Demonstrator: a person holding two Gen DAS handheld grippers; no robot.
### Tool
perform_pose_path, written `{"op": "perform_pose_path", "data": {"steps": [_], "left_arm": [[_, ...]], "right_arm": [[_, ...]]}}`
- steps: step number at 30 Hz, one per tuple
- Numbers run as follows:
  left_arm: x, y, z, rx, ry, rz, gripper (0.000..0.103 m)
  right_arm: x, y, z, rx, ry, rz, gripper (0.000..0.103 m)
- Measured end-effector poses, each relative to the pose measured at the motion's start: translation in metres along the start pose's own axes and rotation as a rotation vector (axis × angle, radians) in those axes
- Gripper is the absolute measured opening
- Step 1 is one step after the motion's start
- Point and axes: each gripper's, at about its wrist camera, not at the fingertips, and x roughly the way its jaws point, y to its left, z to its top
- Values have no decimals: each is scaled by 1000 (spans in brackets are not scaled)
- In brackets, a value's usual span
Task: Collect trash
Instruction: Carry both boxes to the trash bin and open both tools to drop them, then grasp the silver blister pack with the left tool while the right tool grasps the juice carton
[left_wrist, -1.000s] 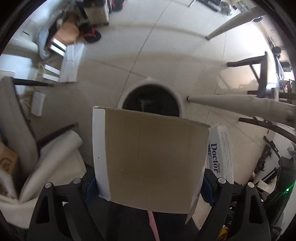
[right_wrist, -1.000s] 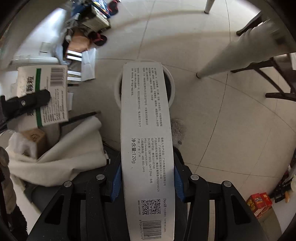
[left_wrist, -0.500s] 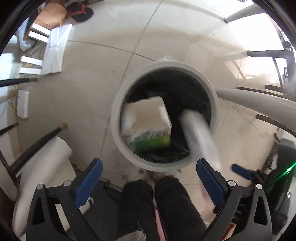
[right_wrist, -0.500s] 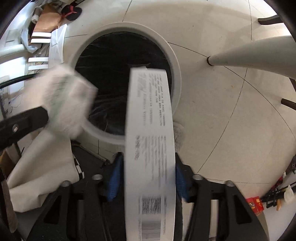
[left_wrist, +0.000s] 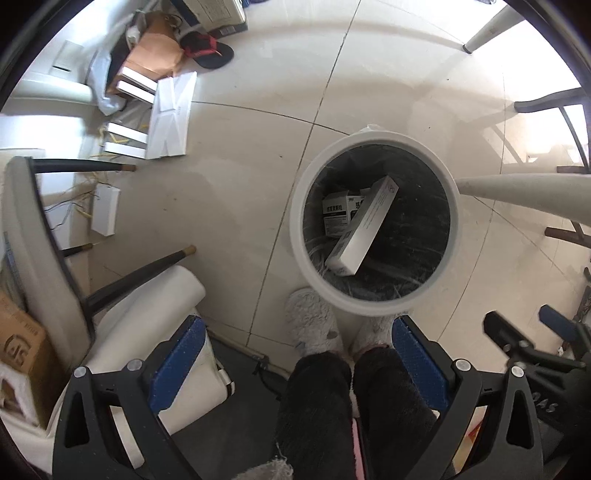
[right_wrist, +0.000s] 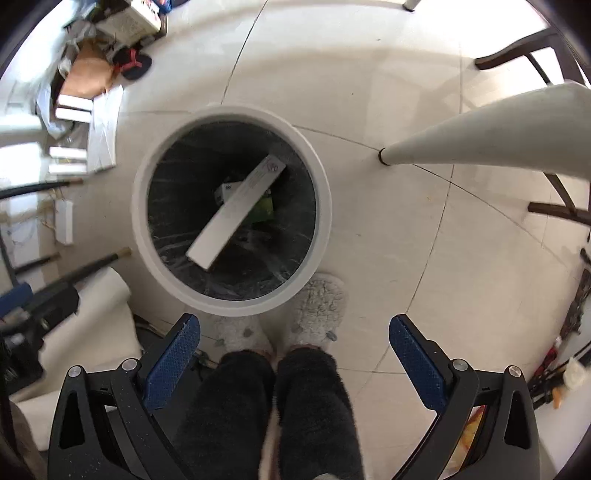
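Left claw (left_wrist: 295, 358) spread wide, nothing held, low in frame. Bin (left_wrist: 295, 236) right of centre, black liner; long box (left_wrist: 364, 227) tilted across smaller box (left_wrist: 336, 216) inside. Right claw (right_wrist: 294, 349) likewise spread wide, bare, below bin.

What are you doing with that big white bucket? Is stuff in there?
That is a round white trash bin with a dark liner, standing on the tiled floor by the person's fuzzy slippers. A long white box lies slanted inside, on top of a smaller box with a green part. The left gripper and the right gripper are both open and empty above the bin. More flat white boxes lie on the floor off to the side.
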Motion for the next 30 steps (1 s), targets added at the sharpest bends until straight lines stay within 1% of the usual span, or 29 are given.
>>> {"op": "perform_pose_path", "data": {"steps": [4,8,13,17,19,23,26,30], "left_arm": [[-39,4,-19,3,-24,3,103],[-88,9,-39,11,-58,2,103],[-153,15,-62,15,-96,-15,103],[-203,19,-80,34,-141,-30,103],[-225,20,-89,49,-159,-41,103],[-262,25,-104,63,-194,-39,103],[-290,27,-107,69,-238,-49,103],[-328,19,-90,74,-310,-53,103]], "right_arm": [[-38,-4,-15,6,-38,12,103],[-91,-6,-35,13,-70,22,103],[-168,-7,-59,4,-119,28,103],[-230,-6,-81,-4,-153,45,103],[-260,-6,-92,-5,-166,55,103],[-316,-5,-113,11,-198,76,103],[-355,-10,-124,45,-235,104,103],[-411,-25,-123,91,-317,141,103]]}}
